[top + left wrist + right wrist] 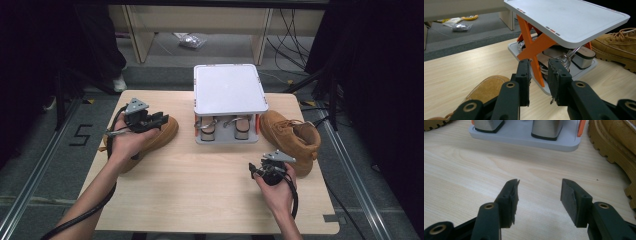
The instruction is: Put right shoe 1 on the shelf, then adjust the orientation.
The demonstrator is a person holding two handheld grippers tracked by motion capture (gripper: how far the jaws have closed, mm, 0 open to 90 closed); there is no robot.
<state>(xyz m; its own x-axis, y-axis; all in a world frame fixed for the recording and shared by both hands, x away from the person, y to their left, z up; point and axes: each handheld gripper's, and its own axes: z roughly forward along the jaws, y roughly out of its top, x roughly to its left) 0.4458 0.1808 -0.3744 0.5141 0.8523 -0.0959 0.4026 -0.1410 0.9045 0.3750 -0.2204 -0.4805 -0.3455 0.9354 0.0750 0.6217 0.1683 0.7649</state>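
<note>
A tan boot [162, 136] [489, 87] lies on the wooden table [200, 175] at the left. My left gripper [162, 119] [539, 68] hovers just over its toe, open, with nothing between the pads, and points at a small rack [230, 90] [571, 20]. The rack has a white top plate, orange crossed legs and a grey base [524, 135] that holds a pair of slip-on shoes [242, 127] [584, 56]. A second tan boot [292, 137] [616, 47] [616, 137] stands right of the rack. My right gripper [262, 167] [539, 188] is low over bare wood beside that boot, open and empty.
The table's right edge [325, 180] runs close behind the right boot. Beyond the far edge the floor holds cables [290, 35], a crumpled bag [192, 41] and furniture legs [140, 35]. Bare wood spreads between the two grippers in front of the rack.
</note>
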